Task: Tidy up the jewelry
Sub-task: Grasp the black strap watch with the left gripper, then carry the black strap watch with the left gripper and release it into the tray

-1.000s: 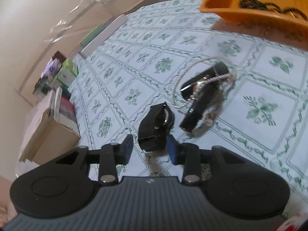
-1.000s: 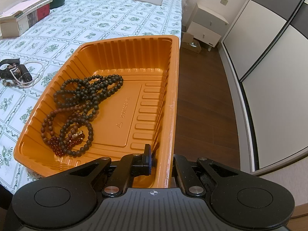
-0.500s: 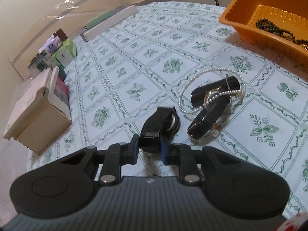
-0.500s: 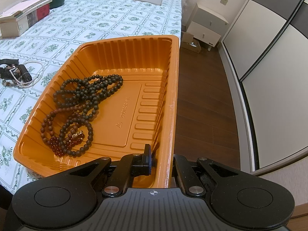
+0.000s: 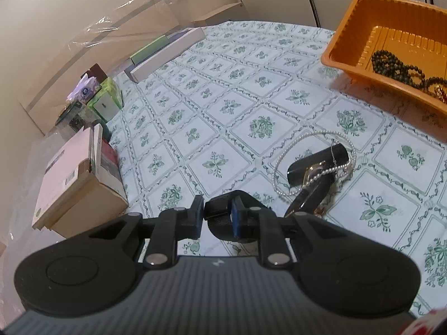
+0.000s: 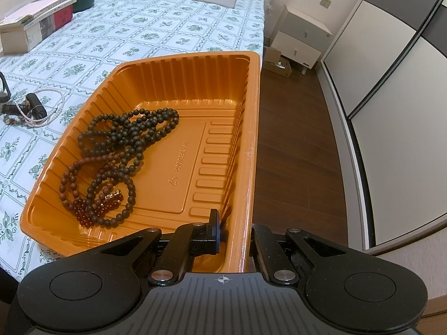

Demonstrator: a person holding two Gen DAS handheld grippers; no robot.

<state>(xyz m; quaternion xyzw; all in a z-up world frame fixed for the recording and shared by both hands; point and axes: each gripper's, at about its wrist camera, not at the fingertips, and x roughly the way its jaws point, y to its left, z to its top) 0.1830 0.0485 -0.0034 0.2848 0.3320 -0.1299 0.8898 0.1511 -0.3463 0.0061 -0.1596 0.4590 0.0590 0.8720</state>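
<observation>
The left tongs (image 5: pixel 215 217) pinch a black watch (image 5: pixel 220 205), its strap between the pads, near the bench's (image 5: pixel 245 106) left edge. The right tongs (image 6: pixel 234 234) clamp the orange tray's (image 6: pixel 251 139) rim at the bench's right edge. Dark beads (image 6: pixel 120 139) lie in the tray; a pearl strand (image 5: pixel 315 164) and a second watch (image 5: pixel 318 164) lie mid-bench.

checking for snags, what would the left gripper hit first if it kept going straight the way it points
The left gripper, shut on a black watch, points down at the tablecloth. Bare cloth looks first in line; the pearl necklace and second watch lie off to the right. Depth is hard to judge.
</observation>
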